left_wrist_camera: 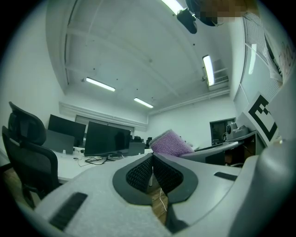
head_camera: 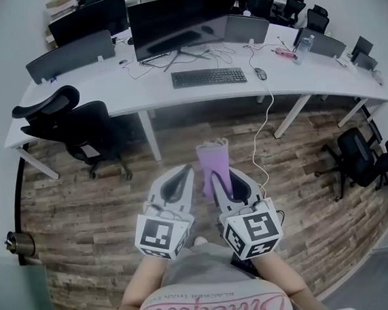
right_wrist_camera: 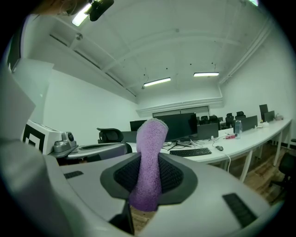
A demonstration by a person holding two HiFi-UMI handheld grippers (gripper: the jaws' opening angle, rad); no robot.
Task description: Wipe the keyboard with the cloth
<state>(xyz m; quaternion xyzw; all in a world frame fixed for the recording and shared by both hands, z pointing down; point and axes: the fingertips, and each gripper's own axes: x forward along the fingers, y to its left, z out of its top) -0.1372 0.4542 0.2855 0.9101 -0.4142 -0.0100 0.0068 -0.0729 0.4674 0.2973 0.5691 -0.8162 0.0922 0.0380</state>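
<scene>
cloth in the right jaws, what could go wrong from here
1. The cloth is pinched as a narrow strip in the right gripper; pressed on the keyboard, it might fold or slip out.
2. The mouse and loose cables lie close by; a wide wipe could knock or snag them.

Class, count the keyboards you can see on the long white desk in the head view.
1. The keyboard lies on the desk in front of the large monitor, with a mouse beside its right end. Others may be hidden behind the grey dividers.
</scene>
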